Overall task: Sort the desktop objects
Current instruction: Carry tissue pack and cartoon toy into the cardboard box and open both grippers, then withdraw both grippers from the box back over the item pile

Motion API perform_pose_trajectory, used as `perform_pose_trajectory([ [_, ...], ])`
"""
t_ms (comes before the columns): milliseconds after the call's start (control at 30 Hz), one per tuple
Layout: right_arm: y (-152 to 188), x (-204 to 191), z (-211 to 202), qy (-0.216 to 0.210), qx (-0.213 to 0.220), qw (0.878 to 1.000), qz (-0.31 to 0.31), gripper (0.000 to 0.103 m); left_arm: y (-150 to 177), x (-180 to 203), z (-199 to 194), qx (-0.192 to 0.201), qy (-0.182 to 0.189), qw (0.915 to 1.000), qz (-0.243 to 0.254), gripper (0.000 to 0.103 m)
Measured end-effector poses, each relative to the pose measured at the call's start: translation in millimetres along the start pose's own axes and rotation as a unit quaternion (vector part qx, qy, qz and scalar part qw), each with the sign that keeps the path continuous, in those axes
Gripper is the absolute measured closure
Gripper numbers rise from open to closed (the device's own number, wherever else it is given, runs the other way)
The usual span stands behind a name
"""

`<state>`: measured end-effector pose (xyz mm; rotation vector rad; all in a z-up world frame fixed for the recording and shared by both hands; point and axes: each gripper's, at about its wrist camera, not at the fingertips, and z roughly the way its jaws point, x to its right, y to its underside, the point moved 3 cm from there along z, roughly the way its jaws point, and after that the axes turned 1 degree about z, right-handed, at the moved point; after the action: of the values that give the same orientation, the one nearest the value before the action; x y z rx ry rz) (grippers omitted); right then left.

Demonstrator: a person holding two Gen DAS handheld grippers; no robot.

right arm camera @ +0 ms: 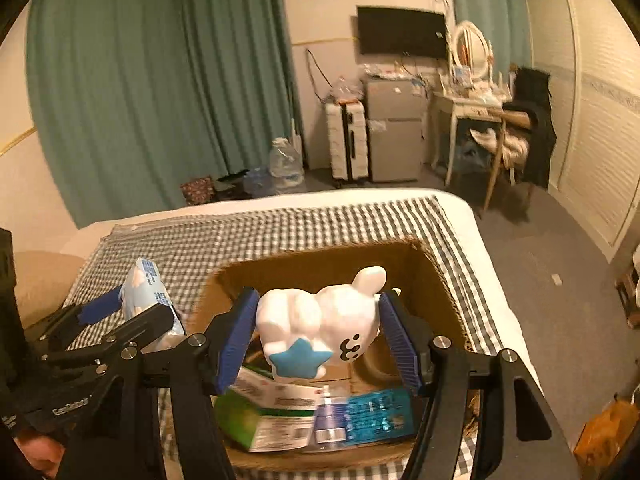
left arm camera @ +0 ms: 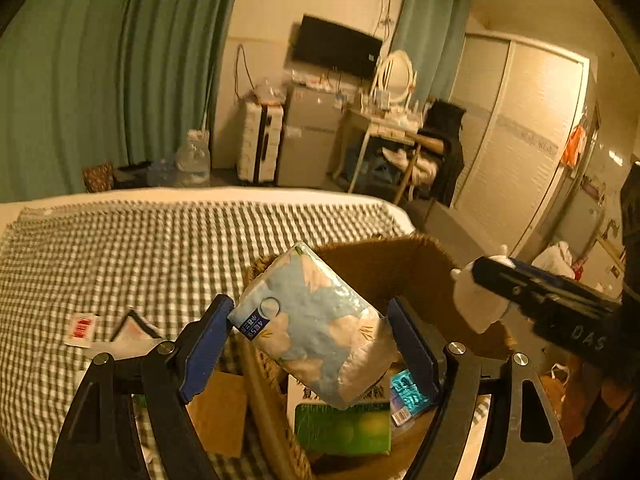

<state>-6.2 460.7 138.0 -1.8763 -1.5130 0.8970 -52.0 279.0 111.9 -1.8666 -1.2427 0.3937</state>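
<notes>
In the left wrist view, the left gripper (left arm camera: 310,330) has its two blue fingers (left arm camera: 206,344) clamped on a soft tissue pack (left arm camera: 316,324) with a blue and white flower print; the pack is tilted and held in the air above the open cardboard box (left arm camera: 400,260). Inside the box, under the pack, lie a green carton (left arm camera: 344,428) and a teal packet (left arm camera: 408,394). The box stands on a bed covered with a checked cloth (left arm camera: 140,248), and some small paper items (left arm camera: 82,328) lie on the cloth at the left of the gripper. At the right edge, the right gripper (left arm camera: 480,296) comes into view with a white rabbit figure (left arm camera: 476,300) at its tip, over the right side of the box. In the right wrist view, the right gripper (right arm camera: 318,332) is closed on the white rabbit figure (right arm camera: 320,316), which has a blue star (right arm camera: 300,360) on it, and both pads press on its sides. The figure hangs above the inside of the cardboard box (right arm camera: 436,276), over the green carton (right arm camera: 256,420) and the teal packet (right arm camera: 376,412). At the left, the left gripper (right arm camera: 136,308) holds the tissue pack (right arm camera: 146,292) near the left wall of the box
</notes>
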Motion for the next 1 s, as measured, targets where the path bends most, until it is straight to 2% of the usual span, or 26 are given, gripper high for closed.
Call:
perform_pose_trajectory([
  [200,-1.9,24.5,44.5,0.007,-0.032,0.999,0.02,0.041,0.2,12.8,58.3,-0.031,0.008,0.9994,0.011,0.022],
  [300,-4.1,31.7,58.8,0.011,-0.035,0.999,0.031,0.04,3.2,19.2,79.1,-0.046,0.027,0.9983,0.024,0.021],
  [367,-6.2,34.4,64.0,0.012,-0.036,0.999,0.036,0.019,4.0,23.5,90.0,-0.073,0.058,0.9955,0.02,0.017],
  [400,-7.5,36.7,61.9,0.018,-0.023,0.999,0.042,0.012,3.4,24.8,92.5,-0.079,0.06,0.9949,0.023,0.008],
  [433,-8.2,37.7,60.6,0.018,-0.017,0.999,0.045,0.012,2.1,24.9,92.2,-0.078,0.045,0.9954,0.03,0.004],
  [467,-9.0,38.9,59.8,0.017,-0.014,0.999,0.049,0.012,1.2,24.4,89.5,-0.071,0.033,0.9963,0.036,0.001],
  [700,-7.9,28.2,41.3,0.021,-0.004,0.998,0.06,0.012,0.2,1.6,59.8,-0.051,-0.005,0.9982,0.032,0.001],
  [1000,-13.7,-26.0,-8.5,-0.012,0.02,0.999,0.042,0.012,-9.3,-37.9,-23.8,0.0,-0.059,0.9983,0.007,0.001],
])
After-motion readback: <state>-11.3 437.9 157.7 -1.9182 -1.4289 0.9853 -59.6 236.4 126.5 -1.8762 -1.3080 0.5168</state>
